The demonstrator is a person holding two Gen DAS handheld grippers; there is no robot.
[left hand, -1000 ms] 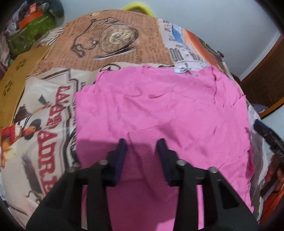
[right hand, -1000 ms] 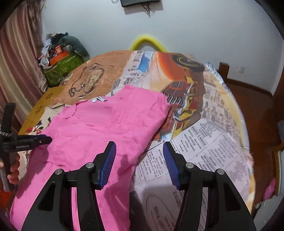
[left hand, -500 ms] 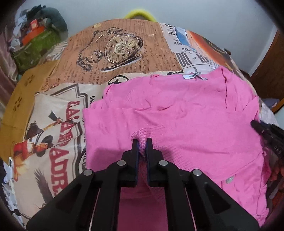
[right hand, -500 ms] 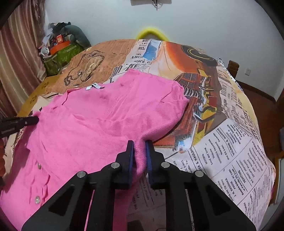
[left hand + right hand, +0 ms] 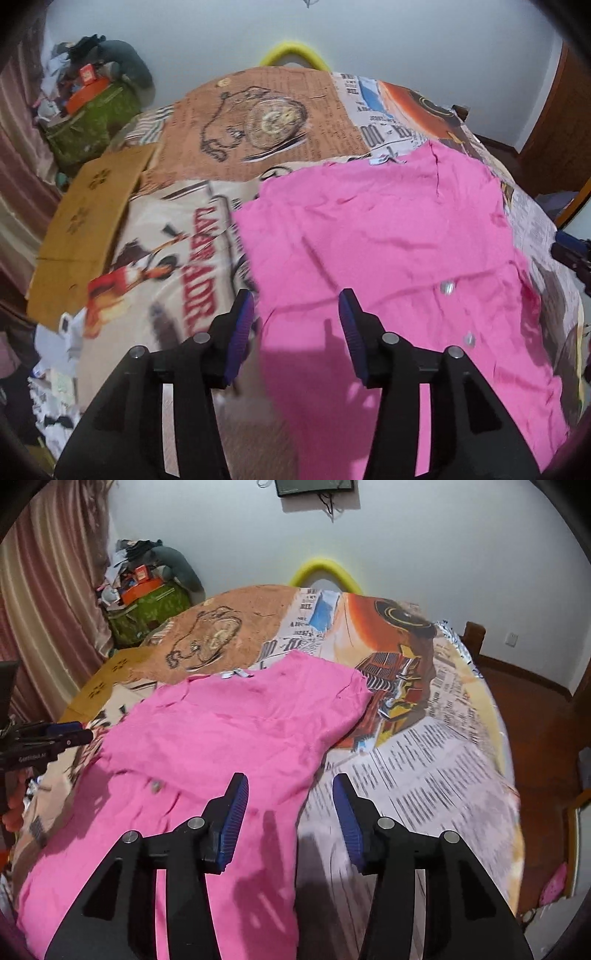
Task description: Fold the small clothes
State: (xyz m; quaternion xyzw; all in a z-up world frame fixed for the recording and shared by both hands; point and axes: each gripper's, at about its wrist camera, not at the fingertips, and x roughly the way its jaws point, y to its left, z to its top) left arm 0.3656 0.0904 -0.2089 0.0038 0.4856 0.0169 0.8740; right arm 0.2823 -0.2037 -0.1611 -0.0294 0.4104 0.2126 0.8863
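Both grippers, left [image 5: 297, 314] and right [image 5: 290, 797], gape empty over the pink top [image 5: 229, 734] mid-frame, partly folded, more folds likely left.

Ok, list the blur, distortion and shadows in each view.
Left wrist view: motion smear on the printed tablecloth near the left gripper, whose shadow falls on the pink cardigan; fisheye bends the table. Right wrist view: newsprint streaked beside the right gripper; dark corners.
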